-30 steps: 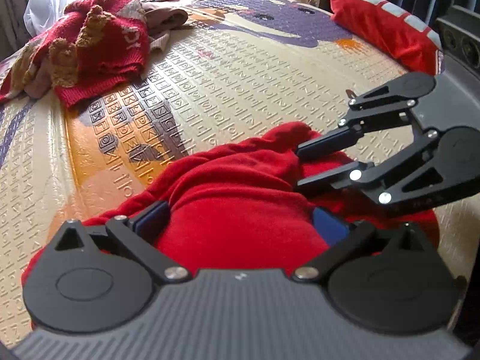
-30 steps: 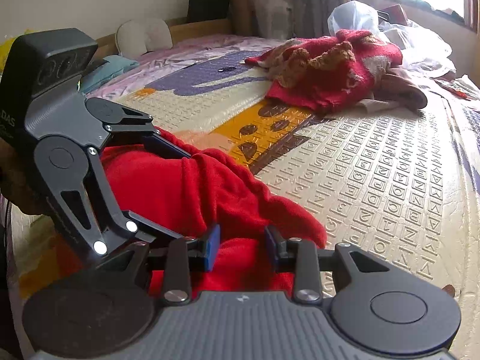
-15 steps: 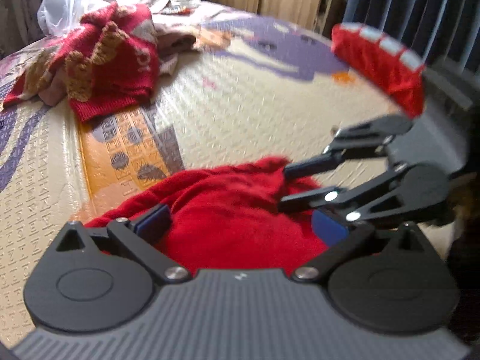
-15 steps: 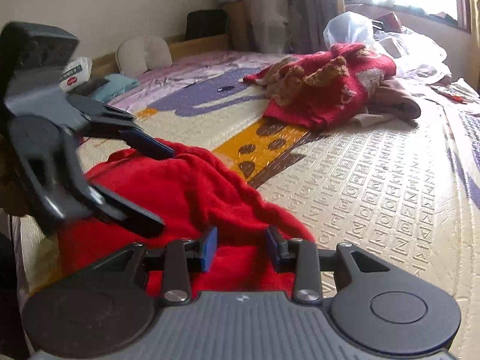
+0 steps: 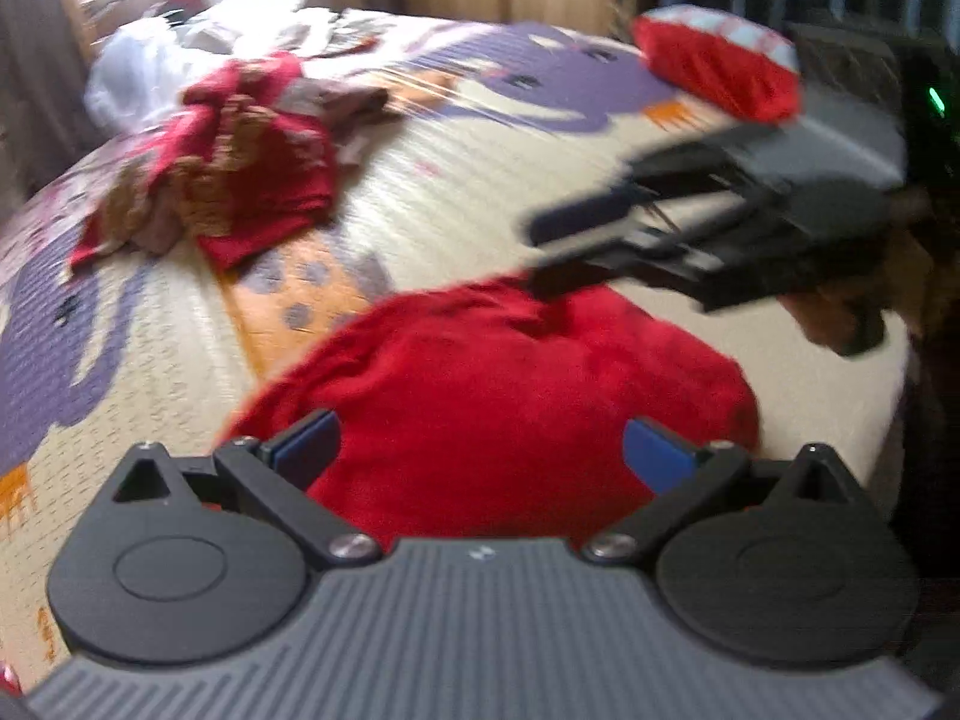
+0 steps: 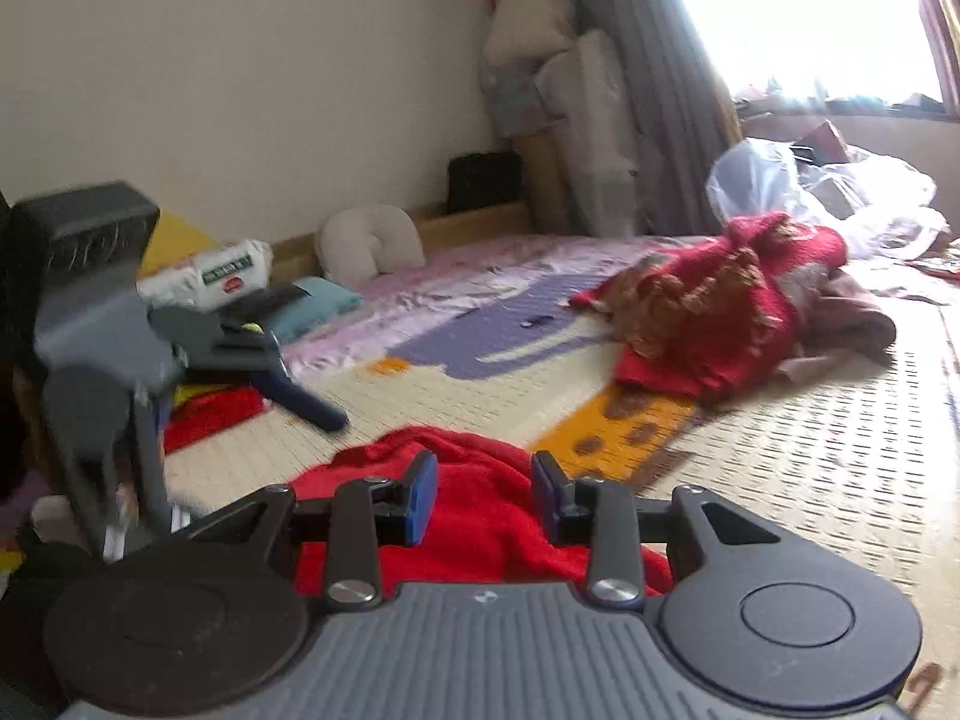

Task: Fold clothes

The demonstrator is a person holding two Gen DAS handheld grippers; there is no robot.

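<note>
Red garment (image 5: 510, 396): soft matt cloth, fleecy nap, rumpled. Mat (image 6: 840, 480) over bed: woven, embossed grid texture, slight sheen. Knitted red sweater (image 6: 726, 312) toward far edge: coarse wool knit, fuzzy tan trim. Plastic bag (image 6: 798, 192) at far corner: thin, glossy, crinkled. Left gripper (image 5: 480, 456): matt black plastic, ribbed grey body, shiny metal screws, blue rubbery pads (image 5: 657, 456).

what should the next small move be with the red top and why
Probably bring both grippers back down to the red top's edges and grip. It lies bunched on the mat, and the left gripper and right gripper have open jaws above it, holding nothing.
</note>
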